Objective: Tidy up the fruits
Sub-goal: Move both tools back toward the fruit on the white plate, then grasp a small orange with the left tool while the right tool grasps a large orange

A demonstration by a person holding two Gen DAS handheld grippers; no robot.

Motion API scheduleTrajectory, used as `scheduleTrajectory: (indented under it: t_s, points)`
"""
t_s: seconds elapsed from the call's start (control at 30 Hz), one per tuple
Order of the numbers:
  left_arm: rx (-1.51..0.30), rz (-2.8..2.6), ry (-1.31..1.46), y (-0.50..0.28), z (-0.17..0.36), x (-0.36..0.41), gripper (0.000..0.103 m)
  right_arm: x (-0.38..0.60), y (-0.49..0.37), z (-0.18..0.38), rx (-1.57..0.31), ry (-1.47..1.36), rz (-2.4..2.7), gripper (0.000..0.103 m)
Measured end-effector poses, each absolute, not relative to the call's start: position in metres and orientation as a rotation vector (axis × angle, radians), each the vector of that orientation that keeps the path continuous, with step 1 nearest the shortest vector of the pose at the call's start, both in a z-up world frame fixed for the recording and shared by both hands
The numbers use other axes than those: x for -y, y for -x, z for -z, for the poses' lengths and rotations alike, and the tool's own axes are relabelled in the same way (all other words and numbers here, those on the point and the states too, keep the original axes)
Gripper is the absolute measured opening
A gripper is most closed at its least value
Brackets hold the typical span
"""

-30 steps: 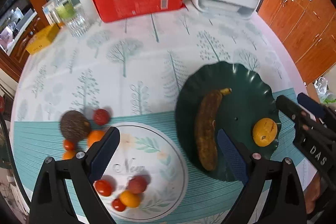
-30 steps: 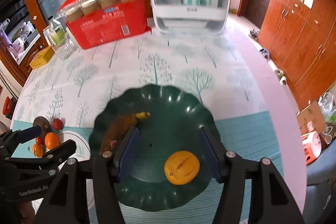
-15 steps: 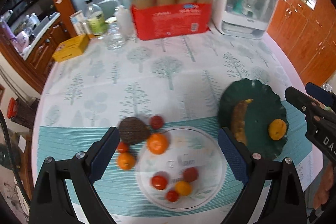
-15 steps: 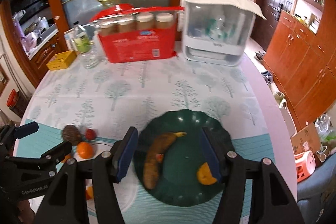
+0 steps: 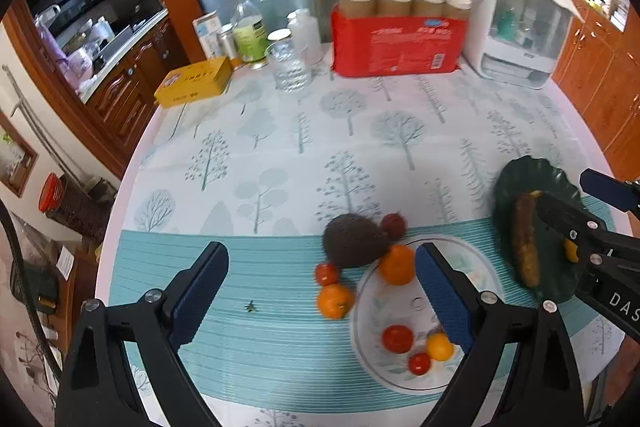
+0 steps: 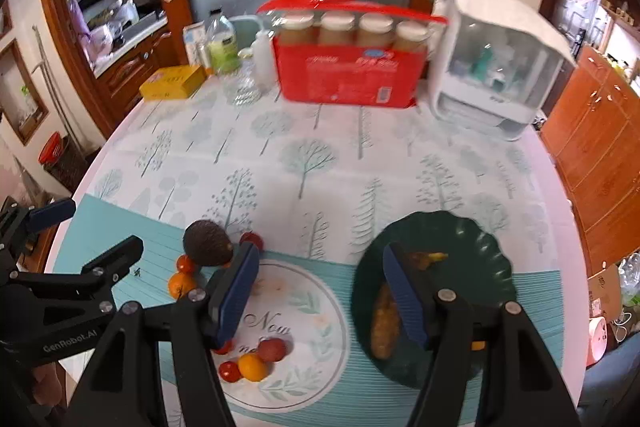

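Both grippers — left gripper (image 5: 320, 279) and right gripper (image 6: 316, 287) — are wide apart, holding nothing; drop slowly over the loose orange (image 5: 335, 301) and squeeze softly.

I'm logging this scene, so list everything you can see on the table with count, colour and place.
green plate: 1, right; holds brown banana
white plate: 1, near centre; holds small red and orange fruits
avocado: 1, dark brown, left of white plate
red box: 1, far side, jars on top
white appliance: 1, far right
yellow box: 1, far left
left hand-held gripper: open
right hand-held gripper: open
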State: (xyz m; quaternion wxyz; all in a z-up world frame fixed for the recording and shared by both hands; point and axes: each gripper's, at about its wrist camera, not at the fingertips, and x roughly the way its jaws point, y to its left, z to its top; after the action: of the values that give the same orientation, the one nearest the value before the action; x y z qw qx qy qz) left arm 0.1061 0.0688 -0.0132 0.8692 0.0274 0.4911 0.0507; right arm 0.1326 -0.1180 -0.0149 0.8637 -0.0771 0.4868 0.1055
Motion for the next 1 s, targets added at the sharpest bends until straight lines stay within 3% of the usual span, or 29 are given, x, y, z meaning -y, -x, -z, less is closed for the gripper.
scheduleTrajectory:
  t_s: [0.43, 0.67, 0.93, 1.0]
  points:
    - [-1.199, -0.038, -0.038, -0.117, 0.110, -0.097, 0.093, 0.073, -0.154, 0.095, -1.196, 0.179, -0.344, 0.065]
    - [-1.237, -0.005, -0.009, -0.123, 0.148, -0.106, 0.079, 0.060, -0.165, 0.134, -1.293, 0.166, -0.388, 0.065]
    - [-1.234, 0.032, 0.041, -0.124, 0.160, -0.107, 0.077, 0.054, -0.174, 0.164, -1.384, 0.111, -0.424, 0.065]
    - [-1.233, 0.045, 0.048, -0.125, 0.160, -0.106, 0.072, 0.053, -0.175, 0.168, -1.397, 0.100, -0.434, 0.063]
